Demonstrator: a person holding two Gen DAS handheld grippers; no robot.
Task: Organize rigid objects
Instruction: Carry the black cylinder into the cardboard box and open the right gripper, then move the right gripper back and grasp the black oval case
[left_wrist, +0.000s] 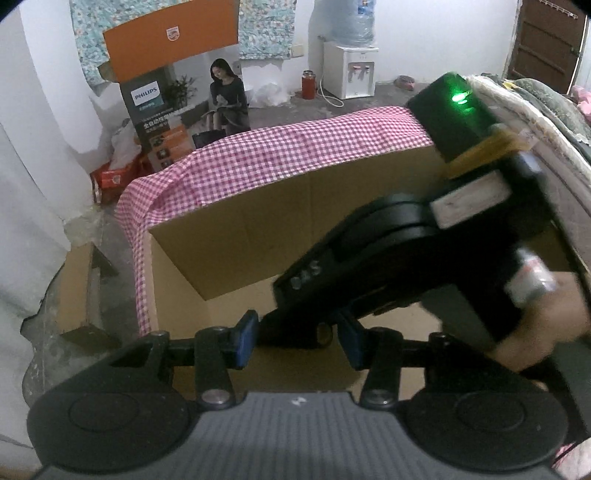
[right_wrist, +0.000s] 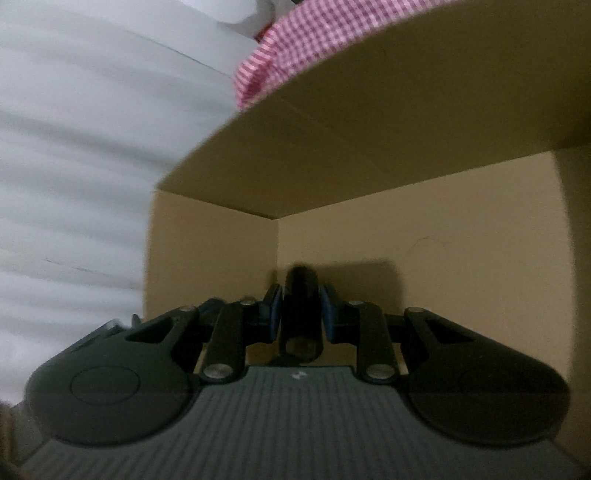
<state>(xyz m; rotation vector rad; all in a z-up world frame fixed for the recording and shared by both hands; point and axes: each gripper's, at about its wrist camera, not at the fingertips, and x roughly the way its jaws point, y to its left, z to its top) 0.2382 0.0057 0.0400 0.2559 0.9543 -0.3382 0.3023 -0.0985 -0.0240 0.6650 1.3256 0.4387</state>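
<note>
Right gripper: its blue pads are closed on a dark cylindrical object, low in the centre of the right wrist view, inside the cardboard box.
Left gripper: partly open, nothing between the pads; over the box, with the right gripper's tip in front of it.
Box: open, a pink checked cloth over its far flap.
Room: a water dispenser at upper centre, by the white wall.
</note>
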